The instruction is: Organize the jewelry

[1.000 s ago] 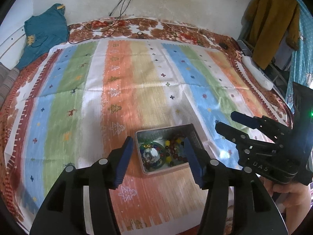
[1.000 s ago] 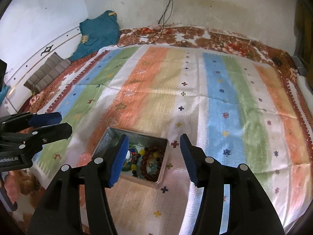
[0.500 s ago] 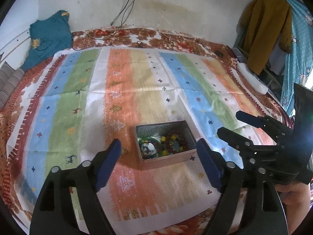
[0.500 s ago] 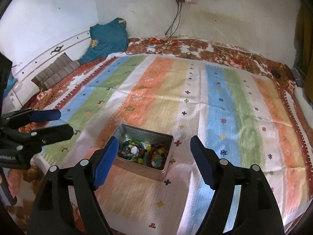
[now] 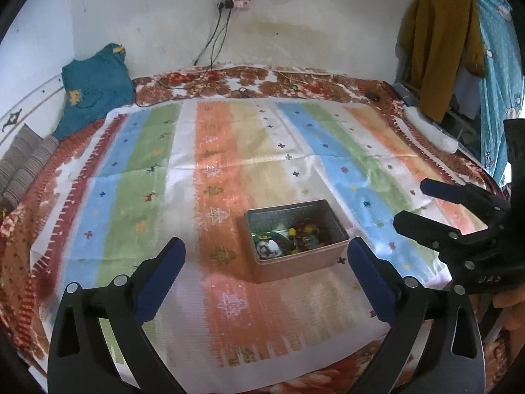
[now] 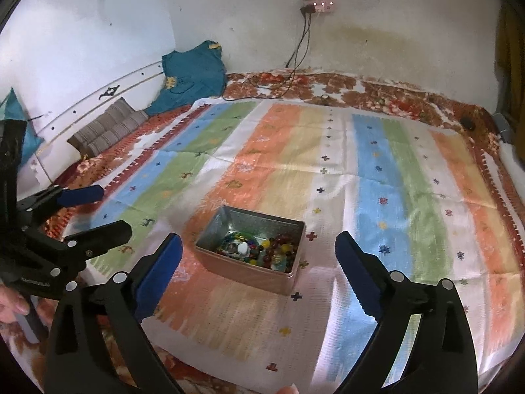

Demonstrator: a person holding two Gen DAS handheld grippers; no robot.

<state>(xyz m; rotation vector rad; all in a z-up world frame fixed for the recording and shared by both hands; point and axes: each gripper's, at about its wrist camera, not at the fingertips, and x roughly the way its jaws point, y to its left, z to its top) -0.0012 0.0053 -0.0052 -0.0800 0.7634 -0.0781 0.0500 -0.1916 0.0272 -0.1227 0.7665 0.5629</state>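
An open metal tin point(image 5: 302, 262) sits on the striped cloth with beaded jewelry point(image 5: 297, 234) heaped inside it. My left gripper point(image 5: 266, 246) hovers short of the tin, its jaws opening wide, with nothing between the blue pads. In the right wrist view the same tin point(image 6: 249, 271) and its beads point(image 6: 262, 251) lie ahead of my right gripper point(image 6: 258, 240), whose jaws are also opening and hold nothing. Each gripper shows in the other's view: the right gripper point(image 5: 412, 203) at the right edge, the left gripper point(image 6: 112, 210) at the left edge. Neither touches the tin.
The striped cloth point(image 5: 229, 151) covers a floral bedspread point(image 5: 256, 78). A teal garment point(image 5: 95, 82) and a striped cushion point(image 6: 108, 128) lie at the back left. Cables point(image 5: 213, 42) hang from a wall socket. Clothes point(image 5: 439, 39) hang at the right, above a white object point(image 5: 430, 128).
Both grippers have opened much wider and drawn back from the tin, which now looks smaller and farther ahead. The tin has stayed in place on the cloth.
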